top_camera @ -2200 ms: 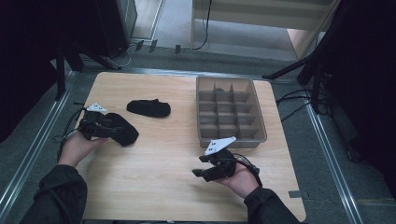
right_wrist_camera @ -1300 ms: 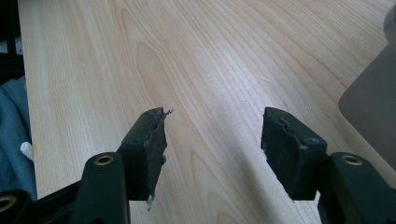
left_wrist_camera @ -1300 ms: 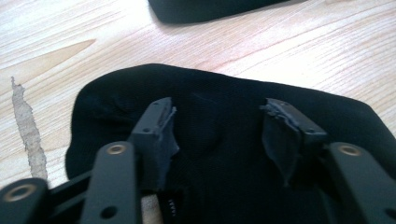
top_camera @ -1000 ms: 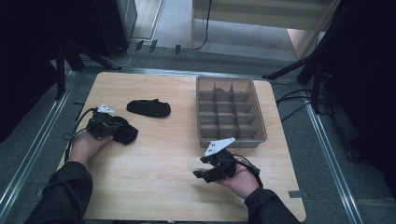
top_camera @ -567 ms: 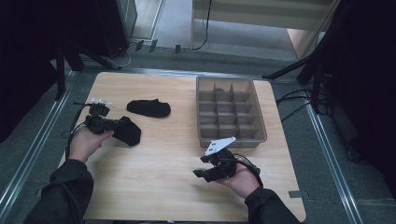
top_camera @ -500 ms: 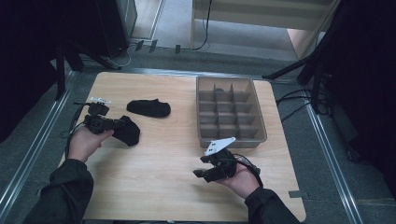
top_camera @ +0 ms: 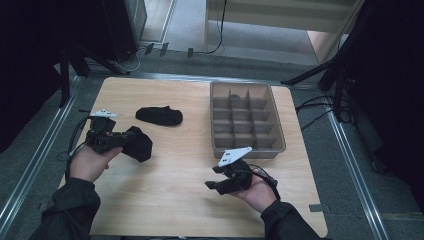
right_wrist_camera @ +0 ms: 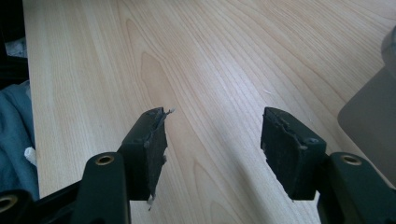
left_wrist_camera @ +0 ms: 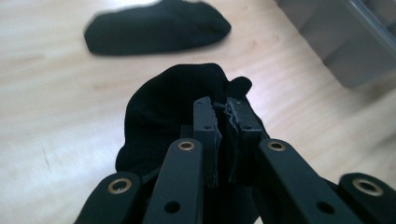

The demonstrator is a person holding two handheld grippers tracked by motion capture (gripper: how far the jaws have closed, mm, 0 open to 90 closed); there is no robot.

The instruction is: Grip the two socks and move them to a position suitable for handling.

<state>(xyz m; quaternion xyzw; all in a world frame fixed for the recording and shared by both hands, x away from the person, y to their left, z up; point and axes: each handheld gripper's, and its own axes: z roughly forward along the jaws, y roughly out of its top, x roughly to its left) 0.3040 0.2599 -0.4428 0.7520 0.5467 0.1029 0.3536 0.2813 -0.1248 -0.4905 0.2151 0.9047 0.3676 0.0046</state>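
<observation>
Sock pinched in the left gripper

Sock [left_wrist_camera: 173,100], black, soft and limp, hangs bunched from the left gripper [left_wrist_camera: 227,109], whose jaws clamp a fold above the table's [top_camera: 165,195] left side. It looks light; a thick fold should hold best. Right gripper [right_wrist_camera: 212,140] rests open, empty.

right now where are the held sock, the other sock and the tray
held sock [left_wrist_camera: 163,105], left gripper view, bunched top
other sock [top_camera: 159,115], high view, middle
tray [top_camera: 248,149], high view, near wall
</observation>
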